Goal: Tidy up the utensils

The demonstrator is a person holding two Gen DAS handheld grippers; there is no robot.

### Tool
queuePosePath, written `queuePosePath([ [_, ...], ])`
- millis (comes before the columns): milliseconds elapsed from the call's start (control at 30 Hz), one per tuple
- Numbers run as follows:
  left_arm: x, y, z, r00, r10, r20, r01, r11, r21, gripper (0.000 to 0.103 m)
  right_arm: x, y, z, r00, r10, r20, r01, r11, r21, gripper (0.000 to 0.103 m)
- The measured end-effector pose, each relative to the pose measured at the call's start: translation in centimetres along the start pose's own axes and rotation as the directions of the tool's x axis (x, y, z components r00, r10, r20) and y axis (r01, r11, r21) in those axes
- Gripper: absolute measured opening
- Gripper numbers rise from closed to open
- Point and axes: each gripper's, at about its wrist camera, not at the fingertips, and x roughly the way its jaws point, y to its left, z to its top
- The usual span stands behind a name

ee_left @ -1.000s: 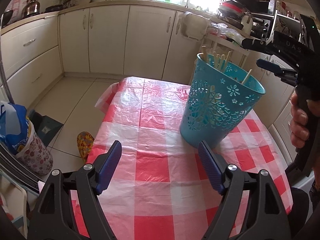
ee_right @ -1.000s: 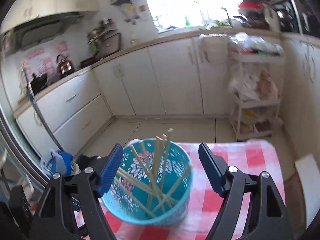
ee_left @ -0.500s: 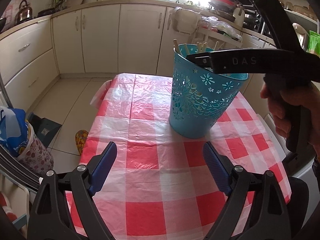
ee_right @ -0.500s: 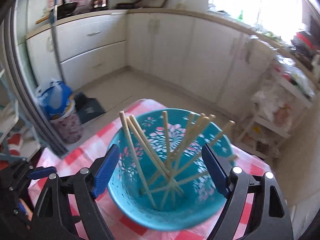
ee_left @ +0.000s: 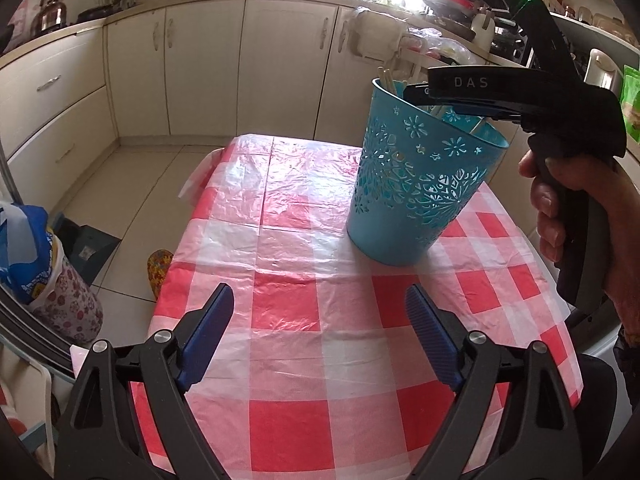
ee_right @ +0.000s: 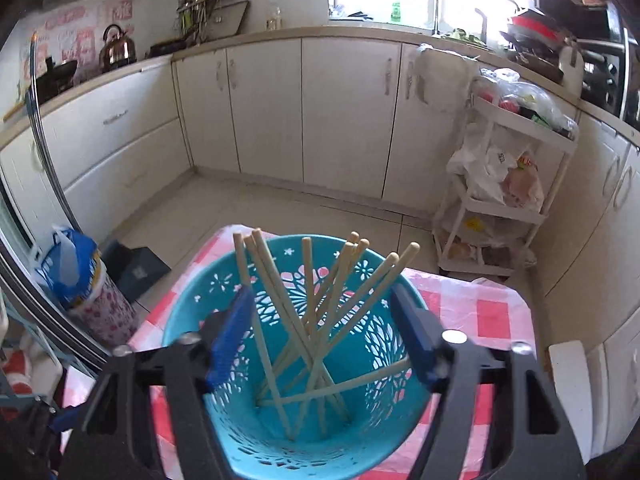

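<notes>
Standing on: a table [ee_left: 304,364] under a red-and-white checked plastic cloth, a blue cut-out basket [ee_left: 416,184] sits toward the far right part of the top.
Basket contents: a bunch of pale wooden chopsticks [ee_right: 320,312] leaning crosswise inside, tips above the rim.
Right claw [ee_right: 324,320]: spread wide at the basket's mouth, one blue pad at each side of the rim, chopsticks between them, nothing gripped.
Left claw [ee_left: 320,336]: wide apart, empty, over bare cloth near the front edge, well apart from the basket.
Right hand [ee_left: 576,216]: wrapped round the black handle beside the basket.
Around: cream cabinets [ee_right: 352,112] behind; a white trolley [ee_right: 508,184] with bags at right; a kettle [ee_right: 118,42] on the counter; a blue bag [ee_left: 24,252] on the floor at left.
</notes>
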Motion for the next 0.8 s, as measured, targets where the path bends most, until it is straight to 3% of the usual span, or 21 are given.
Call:
queuePosePath([
  [133,-0.5,0.0,0.2,1.000,-0.001,0.009,0.001,1.000,-0.001,0.084,-2.4,-1.6,-0.1,0.995,0.050,0.085,-0.057,0.995,0.076,0.060],
  [300,-1.9,-0.1,0.3,1.000,0.003,0.019,-0.003,1.000,0.010,0.084,-6.8,-4.0,-2.8,0.987,0.082,0.139,-0.107,0.976,0.189,0.073],
  [500,-4.9,-2.0,0.2,0.999,0.028,0.024,-0.030,0.998,0.059,0.088,-10.9,-2.2,-10.9,0.997,0.066,-0.043,-0.056,0.976,0.210,0.088],
  [633,-7.8,-3.5,-0.6,0.998,0.060,0.038,-0.062,0.996,0.069,0.094,-12.1,-1.3,-16.5,0.975,0.081,-0.206,-0.016,0.954,0.300,0.091],
  [733,-10.5,-4.6,-1.6,0.994,0.092,0.051,-0.096,0.992,0.077,0.095,-14.1,-0.5,-18.8,0.967,0.055,-0.250,0.035,0.939,0.341,0.091],
  [800,-12.1,-5.0,-2.2,0.993,0.110,0.053,-0.114,0.990,0.083,0.095,-16.1,0.5,-19.0,0.971,0.046,-0.233,0.040,0.935,0.352,0.092],
])
